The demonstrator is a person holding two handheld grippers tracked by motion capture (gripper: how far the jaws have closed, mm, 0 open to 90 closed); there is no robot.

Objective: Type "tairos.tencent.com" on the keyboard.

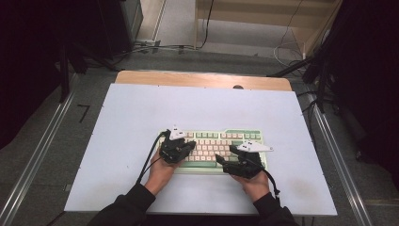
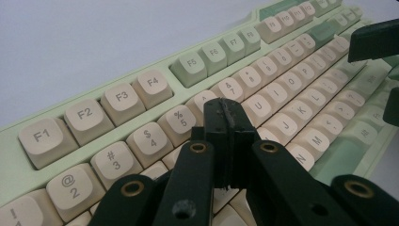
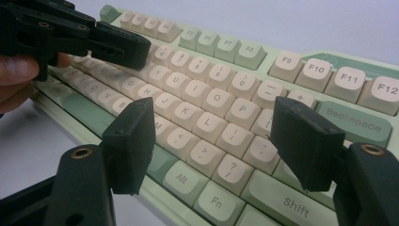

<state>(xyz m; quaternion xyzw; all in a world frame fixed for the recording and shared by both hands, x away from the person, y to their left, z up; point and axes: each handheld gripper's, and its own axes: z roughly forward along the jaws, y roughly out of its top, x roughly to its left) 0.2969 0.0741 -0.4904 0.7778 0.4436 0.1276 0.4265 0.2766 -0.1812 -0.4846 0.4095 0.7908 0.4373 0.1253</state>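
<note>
A pale green keyboard (image 1: pixel 244 133) with cream keys lies in the middle of the white table top. My left gripper (image 1: pixel 191 145) hovers over its left half, jaws shut with nothing between them. In the left gripper view the closed tips (image 2: pixel 226 113) sit just above the keys below the 5 and 6. My right gripper (image 1: pixel 225 156) is over the keyboard's right front part, open. In the right gripper view its pads (image 3: pixel 131 141) stand wide apart above the keys (image 3: pixel 226 134) near the right Shift, touching none. The left gripper (image 3: pixel 117 47) shows there at upper left.
The white board (image 1: pixel 141 117) lies on a wooden table whose far edge (image 1: pixel 202 79) is bare. Metal rails (image 1: pixel 37 155) run along both sides. Cables (image 1: pixel 155 47) and dark stands crowd the floor behind. Wide free surface lies left, right and behind the keyboard.
</note>
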